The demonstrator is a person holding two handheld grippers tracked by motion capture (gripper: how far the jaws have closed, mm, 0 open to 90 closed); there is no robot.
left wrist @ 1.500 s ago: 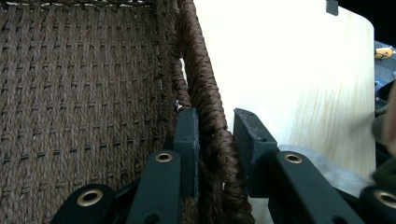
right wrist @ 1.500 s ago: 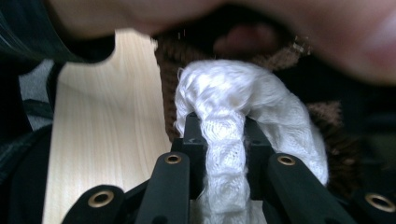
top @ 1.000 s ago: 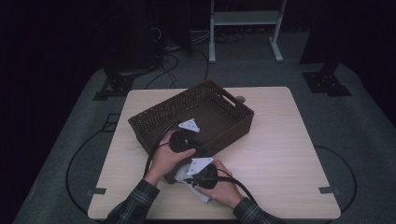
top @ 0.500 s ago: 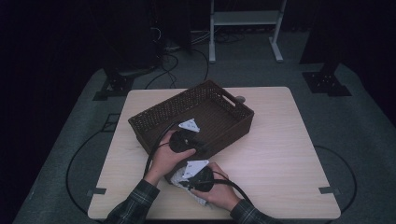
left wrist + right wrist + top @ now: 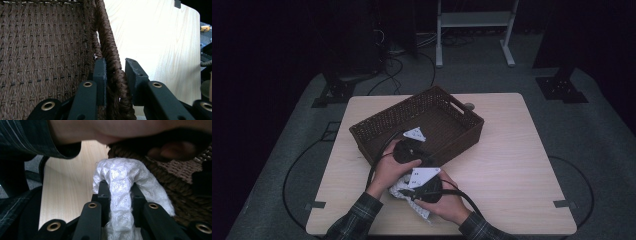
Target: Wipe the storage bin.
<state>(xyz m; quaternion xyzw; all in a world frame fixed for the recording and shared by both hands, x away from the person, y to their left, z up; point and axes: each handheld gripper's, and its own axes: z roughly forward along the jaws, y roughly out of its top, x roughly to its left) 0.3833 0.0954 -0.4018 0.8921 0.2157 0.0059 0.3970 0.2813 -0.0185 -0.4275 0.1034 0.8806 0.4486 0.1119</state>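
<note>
A dark brown woven basket (image 5: 377, 125) stands on the pale wooden table (image 5: 512, 150), turned at an angle. My left gripper (image 5: 422, 156) straddles its near wall. In the left gripper view that gripper (image 5: 115, 65) is shut on the basket's rope rim (image 5: 107, 40), one jaw inside and one outside. My right gripper (image 5: 404, 191) hovers just in front of the basket, shut on a white knitted cloth (image 5: 422, 211). In the right gripper view the cloth (image 5: 120, 170) loops up over the tips of that gripper (image 5: 120, 187), and a hand and a plaid sleeve (image 5: 25, 137) cross above it.
A small round grey object (image 5: 468, 106) lies on the table behind the basket. The table's right half is bare wood. Cables (image 5: 397, 65) and a white-framed stand (image 5: 472, 20) are on the floor beyond the far edge.
My right gripper has risen a little and shifted slightly left, lifting the white cloth with it. The left gripper and the basket have stayed put.
</note>
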